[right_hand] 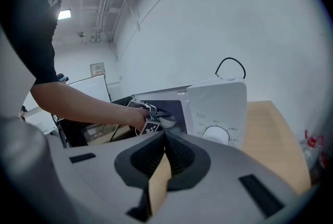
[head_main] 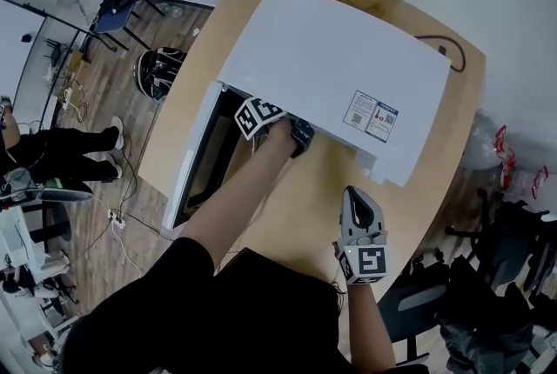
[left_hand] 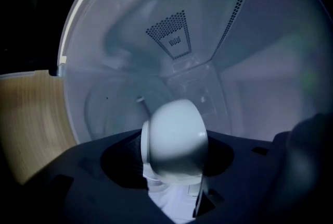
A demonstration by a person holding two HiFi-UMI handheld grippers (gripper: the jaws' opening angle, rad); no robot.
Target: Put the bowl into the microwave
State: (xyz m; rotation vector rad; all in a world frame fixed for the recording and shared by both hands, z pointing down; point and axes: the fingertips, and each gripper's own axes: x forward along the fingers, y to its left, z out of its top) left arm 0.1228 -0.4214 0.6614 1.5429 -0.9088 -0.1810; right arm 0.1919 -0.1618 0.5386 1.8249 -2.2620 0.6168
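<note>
1. The left tool (head_main: 291, 133) reaches into the open front of the white microwave (head_main: 331, 76). Its marker cube (head_main: 258, 116) is just outside the opening.
2. In the left gripper view that tool is clamped on the white bowl (left_hand: 174, 137). The bowl sits between the jaws with its rounded outside towards the camera and its rim to the left.
3. The bowl is inside the microwave cavity, above the round glass plate (left_hand: 112, 108). Whether it touches the plate cannot be told.
4. A patch of perforated holes (left_hand: 171, 35) shows on the pale cavity wall beyond the bowl.
5. The microwave door (head_main: 196, 159) hangs open at the left of the opening, over the edge of the wooden counter (head_main: 287, 207).
6. The right tool (head_main: 358, 198) hovers over bare counter in front of the microwave, well apart from the left one.
7. In the right gripper view its jaws are drawn narrow, nearly meeting at the tips. Only a thin wedge of counter shows between them and they hold nothing.
8. That view also shows the control panel with its round dial (right_hand: 216, 134), to the right of the opening.
9. A black cable (head_main: 448, 50) loops on the counter behind the microwave
</note>
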